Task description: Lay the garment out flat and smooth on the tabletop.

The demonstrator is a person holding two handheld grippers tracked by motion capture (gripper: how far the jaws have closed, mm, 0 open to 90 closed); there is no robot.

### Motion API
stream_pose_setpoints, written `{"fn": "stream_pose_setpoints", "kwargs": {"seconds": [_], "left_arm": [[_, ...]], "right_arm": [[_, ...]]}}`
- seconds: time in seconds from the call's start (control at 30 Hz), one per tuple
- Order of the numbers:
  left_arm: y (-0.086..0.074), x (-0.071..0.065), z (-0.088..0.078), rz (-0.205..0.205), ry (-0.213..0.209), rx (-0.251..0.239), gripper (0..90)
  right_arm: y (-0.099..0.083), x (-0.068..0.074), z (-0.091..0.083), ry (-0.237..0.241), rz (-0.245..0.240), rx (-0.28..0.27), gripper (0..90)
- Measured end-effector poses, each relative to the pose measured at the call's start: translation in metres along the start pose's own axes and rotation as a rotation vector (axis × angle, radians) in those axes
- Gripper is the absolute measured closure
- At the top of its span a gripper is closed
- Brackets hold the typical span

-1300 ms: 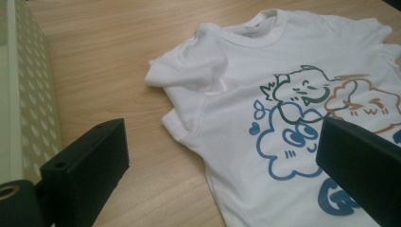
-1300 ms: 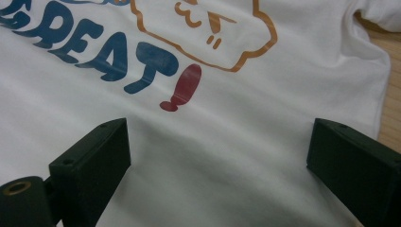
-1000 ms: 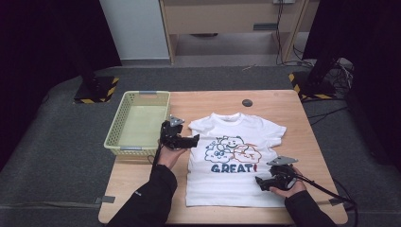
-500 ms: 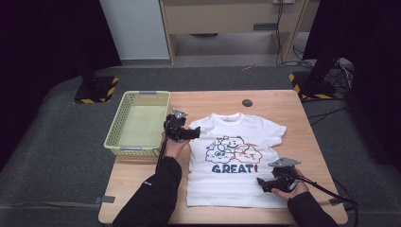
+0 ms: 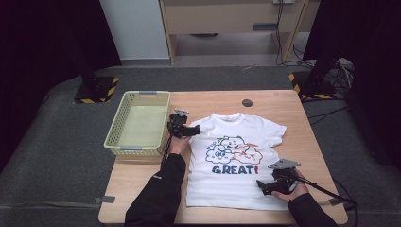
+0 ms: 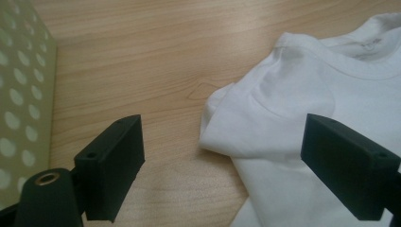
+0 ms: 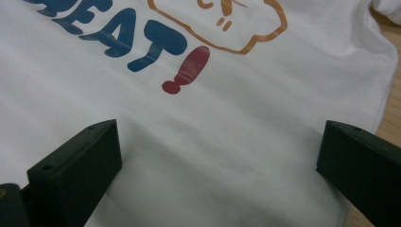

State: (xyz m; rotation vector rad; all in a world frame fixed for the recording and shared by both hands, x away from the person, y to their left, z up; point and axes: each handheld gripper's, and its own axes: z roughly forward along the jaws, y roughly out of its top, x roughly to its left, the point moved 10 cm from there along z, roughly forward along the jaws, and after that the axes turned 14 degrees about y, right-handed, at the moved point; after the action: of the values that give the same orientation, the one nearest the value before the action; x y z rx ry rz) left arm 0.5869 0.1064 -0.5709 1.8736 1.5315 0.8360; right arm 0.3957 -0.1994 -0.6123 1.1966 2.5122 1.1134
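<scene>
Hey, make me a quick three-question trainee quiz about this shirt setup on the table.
1. True or false: the left gripper is shut on the T-shirt sleeve.
2. Which side of the shirt is the basket on: A left, B right, C on top?
3. What word is printed on the shirt?

Key:
1. False; its fingers are open, apart around the sleeve.
2. A.
3. GREAT!

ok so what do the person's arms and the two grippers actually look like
Both forearms wear black long sleeves, the left sleeve with a small white mark. The left gripper and right gripper are black, each topped by a grey three-cornered plate. A black cable trails from each. Up close, the fingers are matte black rectangular blocks, each with a small hole near the tip.
</scene>
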Motion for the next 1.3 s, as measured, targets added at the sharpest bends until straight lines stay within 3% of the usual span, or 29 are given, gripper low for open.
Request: {"fn": "stream_pose_setpoints", "kwargs": {"seconds": [0.17, 0.4, 0.63, 0.73, 0.87, 1.1, 1.3], "left_arm": [[-0.007, 0.000, 0.015, -0.005, -0.006, 0.033, 17.6], [-0.010, 0.000, 0.022, -0.028, -0.028, 0.036, 23.6], [-0.011, -0.006, 0.024, -0.034, -0.071, 0.031, 40.5], [-0.011, -0.008, 0.024, -0.028, -0.078, 0.027, 44.9], [-0.010, -0.012, 0.023, -0.050, -0.095, 0.027, 60.9], [-0.010, -0.019, 0.021, -0.067, -0.127, 0.037, 79.6], [0.000, -0.027, 0.006, -0.069, -0.162, 0.004, 82.3]], "right_arm": [[0.000, 0.000, 0.000, 0.000, 0.000, -0.001, 0.6], [0.000, 0.000, 0.000, 0.000, 0.000, -0.001, 0.6], [0.000, 0.000, 0.000, 0.000, 0.000, -0.001, 0.7], [0.000, 0.000, 0.000, 0.001, 0.000, 0.001, 0.7], [0.000, 0.000, 0.000, 0.001, 0.000, 0.001, 0.6], [0.000, 0.000, 0.000, 0.001, 0.000, 0.001, 0.7], [0.000, 0.000, 0.000, 0.002, -0.001, 0.001, 0.7]]}}
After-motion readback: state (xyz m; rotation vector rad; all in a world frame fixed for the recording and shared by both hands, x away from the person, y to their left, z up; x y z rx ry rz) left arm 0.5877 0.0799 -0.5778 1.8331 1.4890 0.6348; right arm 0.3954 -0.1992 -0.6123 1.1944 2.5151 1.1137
